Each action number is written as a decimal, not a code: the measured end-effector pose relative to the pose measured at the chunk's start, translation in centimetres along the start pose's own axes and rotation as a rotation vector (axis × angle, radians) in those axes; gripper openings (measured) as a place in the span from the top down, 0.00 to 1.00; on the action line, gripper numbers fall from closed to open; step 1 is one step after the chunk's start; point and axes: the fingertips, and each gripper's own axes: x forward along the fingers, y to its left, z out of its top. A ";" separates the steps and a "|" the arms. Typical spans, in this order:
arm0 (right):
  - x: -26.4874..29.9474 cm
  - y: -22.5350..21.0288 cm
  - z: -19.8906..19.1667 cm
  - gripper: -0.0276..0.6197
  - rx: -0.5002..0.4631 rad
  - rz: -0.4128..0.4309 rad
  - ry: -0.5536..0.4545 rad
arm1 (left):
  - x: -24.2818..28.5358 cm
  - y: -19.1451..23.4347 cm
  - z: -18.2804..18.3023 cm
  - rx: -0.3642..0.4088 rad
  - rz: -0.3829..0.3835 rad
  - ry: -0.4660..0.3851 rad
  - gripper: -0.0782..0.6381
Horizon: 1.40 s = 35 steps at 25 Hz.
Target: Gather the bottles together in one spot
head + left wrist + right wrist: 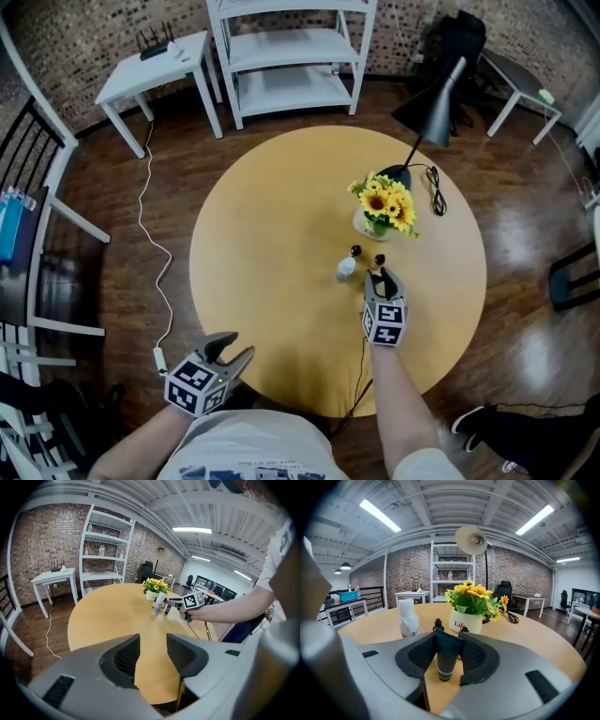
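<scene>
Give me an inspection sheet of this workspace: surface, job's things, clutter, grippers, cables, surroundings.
Surface: round wooden table, with everything grouped right of centre.
Job's things: white bottle and small dark bottles stand close together by the sunflower pot; dark tube is cap down between the right gripper's jaws.
Clutter: sunflower pot, black desk lamp.
Grippers: right gripper shut on the dark tube; left gripper open, nothing between its jaws, by the table's near edge.
Cables: lamp cable on the table; white cable on the floor.
Surroundings: white shelf unit, white side table, brick wall.
</scene>
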 end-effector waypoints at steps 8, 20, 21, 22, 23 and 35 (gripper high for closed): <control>-0.2 0.3 0.5 0.64 0.005 0.010 -0.019 | -0.7 0.1 -0.2 -0.002 0.016 0.000 0.64; -4.2 0.1 1.4 0.59 -0.009 0.019 -0.095 | -1.2 -1.9 -2.8 -0.001 0.009 0.041 0.64; -5.2 0.0 1.6 0.59 0.001 0.011 -0.104 | -1.2 -2.1 -3.0 0.002 0.004 0.043 0.64; -6.4 -0.1 1.7 0.59 0.016 0.004 -0.114 | -1.2 -2.4 -3.2 0.006 -0.002 0.043 0.64; -7.7 -0.2 1.7 0.59 0.034 -0.001 -0.120 | -1.1 -2.6 -3.2 0.010 -0.011 0.042 0.64; -28.2 10.7 -2.0 0.59 0.161 0.001 -0.002 | -2.4 -7.1 -2.1 0.067 -0.241 -0.031 0.64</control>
